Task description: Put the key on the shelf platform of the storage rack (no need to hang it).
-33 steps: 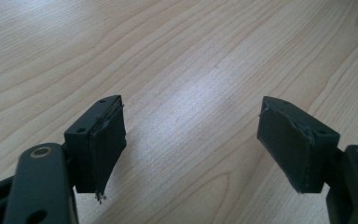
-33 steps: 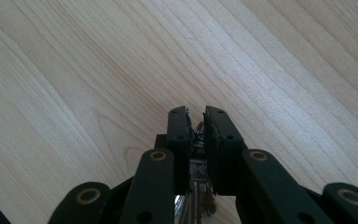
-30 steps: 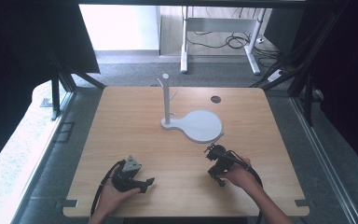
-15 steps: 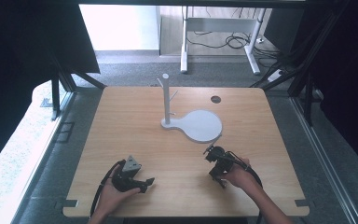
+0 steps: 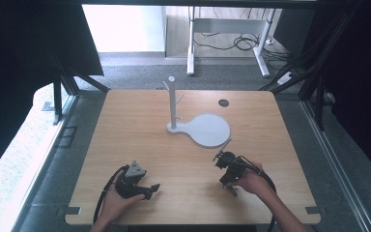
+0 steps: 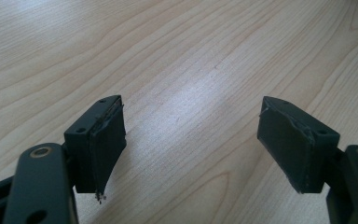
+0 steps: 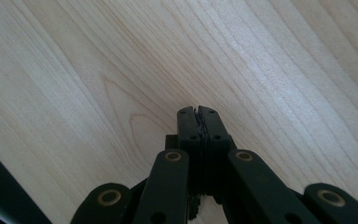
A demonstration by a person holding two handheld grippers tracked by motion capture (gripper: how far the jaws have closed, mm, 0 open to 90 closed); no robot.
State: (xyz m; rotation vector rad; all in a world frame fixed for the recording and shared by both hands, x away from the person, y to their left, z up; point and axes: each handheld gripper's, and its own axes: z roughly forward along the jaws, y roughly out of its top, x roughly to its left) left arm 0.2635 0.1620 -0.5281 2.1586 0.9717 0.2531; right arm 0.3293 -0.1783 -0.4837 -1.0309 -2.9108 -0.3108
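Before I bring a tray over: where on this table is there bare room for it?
The widest bare wood lies left of the white stand, above the left gripper. The strip between both grippers is free too. It is tighter between the stand's round base and the right gripper.

Black two-jaw grippers (image 5: 224, 162); black trailing cables (image 5: 101, 200)

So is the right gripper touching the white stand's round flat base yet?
Apart. The high view shows bare wooden table between the right gripper and the white stand's round base; in the right gripper view its shut jaws have nothing between them.
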